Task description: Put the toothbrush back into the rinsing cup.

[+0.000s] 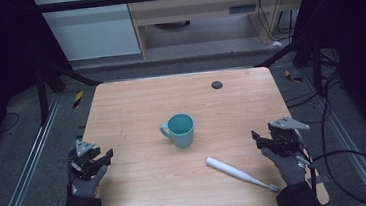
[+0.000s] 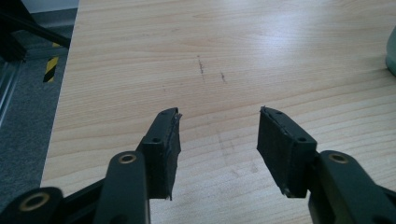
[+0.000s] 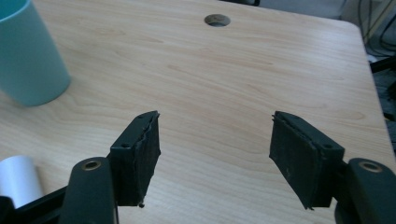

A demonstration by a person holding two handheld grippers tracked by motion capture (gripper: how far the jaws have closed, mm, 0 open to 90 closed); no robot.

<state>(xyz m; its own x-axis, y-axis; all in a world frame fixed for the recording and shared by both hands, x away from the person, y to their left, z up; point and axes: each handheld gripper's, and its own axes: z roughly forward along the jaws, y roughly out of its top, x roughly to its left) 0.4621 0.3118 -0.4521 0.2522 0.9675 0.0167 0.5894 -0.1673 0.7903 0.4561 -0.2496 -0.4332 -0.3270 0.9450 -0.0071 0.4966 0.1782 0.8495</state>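
Now: table (image 1: 136, 102) wide, one teal mug (image 1: 180, 130) at centre, between my hands. One white tube (image 1: 237, 173) near front edge, long axis slanting toward my right gripper (image 1: 258, 141), nearer that hand. Left gripper (image 1: 106, 157) at left edge. Both spread apart, nothing held.

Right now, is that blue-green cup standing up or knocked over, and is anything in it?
Standing upright. The cup rests on its base on the table, mouth up, handle toward the left gripper. It looks empty.
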